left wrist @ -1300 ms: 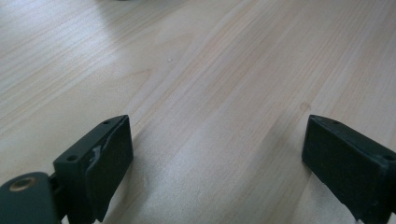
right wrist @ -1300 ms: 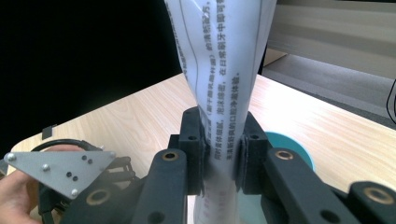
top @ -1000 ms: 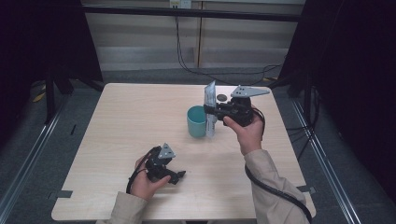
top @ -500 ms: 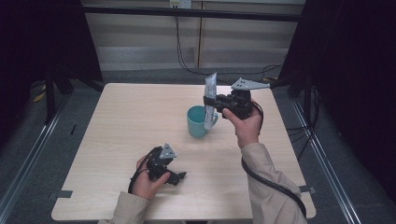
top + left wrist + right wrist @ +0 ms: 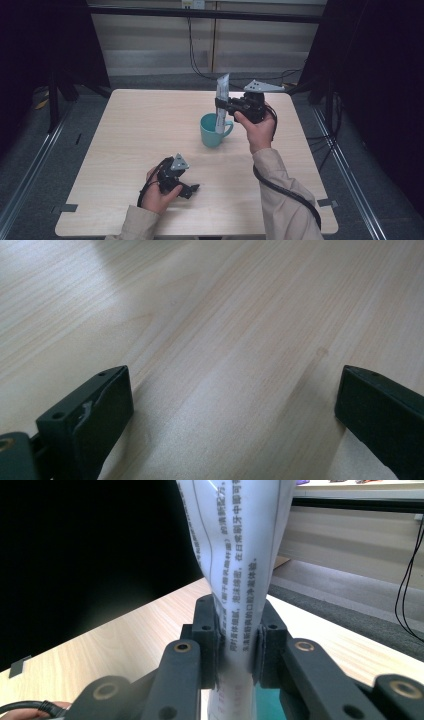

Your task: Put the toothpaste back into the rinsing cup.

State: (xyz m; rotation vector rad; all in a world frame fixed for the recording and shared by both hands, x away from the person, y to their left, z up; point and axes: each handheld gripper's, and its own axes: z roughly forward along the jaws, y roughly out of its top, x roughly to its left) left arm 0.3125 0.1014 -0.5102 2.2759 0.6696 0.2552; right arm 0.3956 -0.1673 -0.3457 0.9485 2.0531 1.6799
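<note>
A teal mug [image 5: 214, 131] stands near the middle of the table [image 5: 130, 125]. My right gripper [image 5: 221, 107] is shut on a white printed tube [image 5: 221, 92], which it holds upright above the mug, lower end dipping into the mouth. The right gripper view shows the tube [image 5: 235, 555] pinched between the right gripper [image 5: 239, 645] jaws, with the teal mug [image 5: 267, 705] below. At the front left my left gripper [image 5: 192, 190] lies low on the wood. Its jaws have just been opening, and the left gripper [image 5: 235, 415] stands wide apart with only bare table between them.
Black frame posts and cables stand beyond the table's far edge. Dark curtains close in both sides. Small tape marks sit on the floor near the front corners.
The right gripper has turned the tube from a tilt to upright and shifted it left over the mug. The left hand has stayed put.
</note>
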